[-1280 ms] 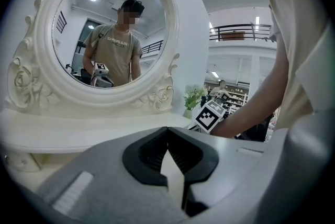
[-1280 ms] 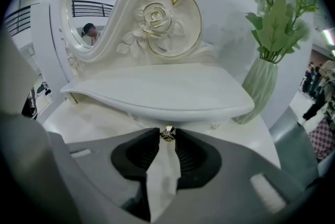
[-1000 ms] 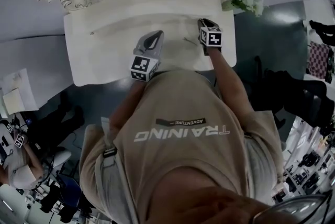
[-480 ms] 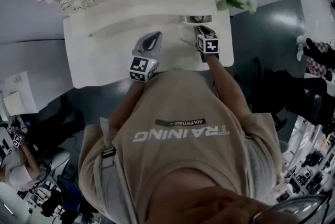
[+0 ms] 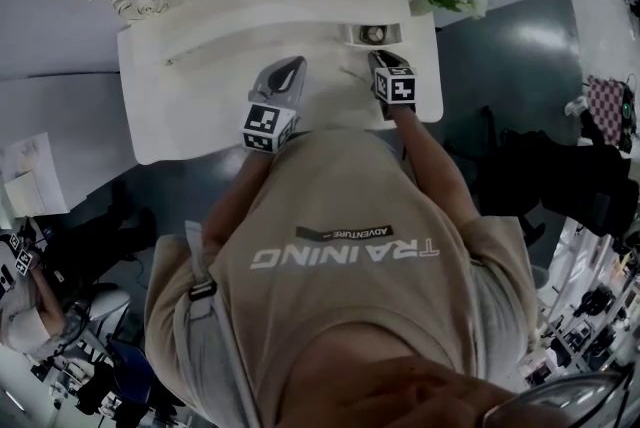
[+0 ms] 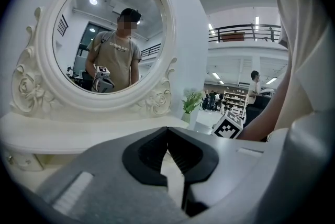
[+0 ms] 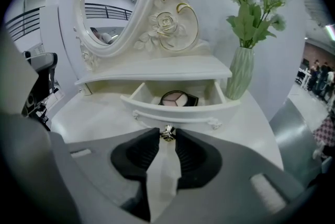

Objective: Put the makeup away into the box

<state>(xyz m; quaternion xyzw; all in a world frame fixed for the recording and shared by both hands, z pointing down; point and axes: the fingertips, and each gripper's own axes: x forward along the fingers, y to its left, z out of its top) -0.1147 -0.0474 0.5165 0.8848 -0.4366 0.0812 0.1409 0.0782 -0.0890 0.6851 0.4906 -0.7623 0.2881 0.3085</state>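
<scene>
A small drawer (image 7: 178,112) stands pulled out of the white vanity, under the mirror shelf. In it lies a round eyeshadow palette (image 7: 177,98) in a dark case, which the head view shows as a makeup palette (image 5: 374,34) inside the drawer (image 5: 352,35). My right gripper (image 7: 167,137) is shut on the drawer's small metal knob (image 7: 167,133), just in front of the drawer (image 5: 378,58). To its left, my left gripper (image 5: 291,73) hovers over the tabletop. Its tips (image 6: 167,130) meet with nothing between them.
A large oval mirror (image 6: 110,40) with carved trim rises behind the tabletop (image 5: 200,106). A pale green vase of flowers (image 7: 243,74) stands at the table's right rear corner, right beside the drawer. The table's front edge is against the person's body.
The right gripper has drawn back toward the person with the knob, and the drawer has slid out, showing the palette. The left gripper has kept still.
</scene>
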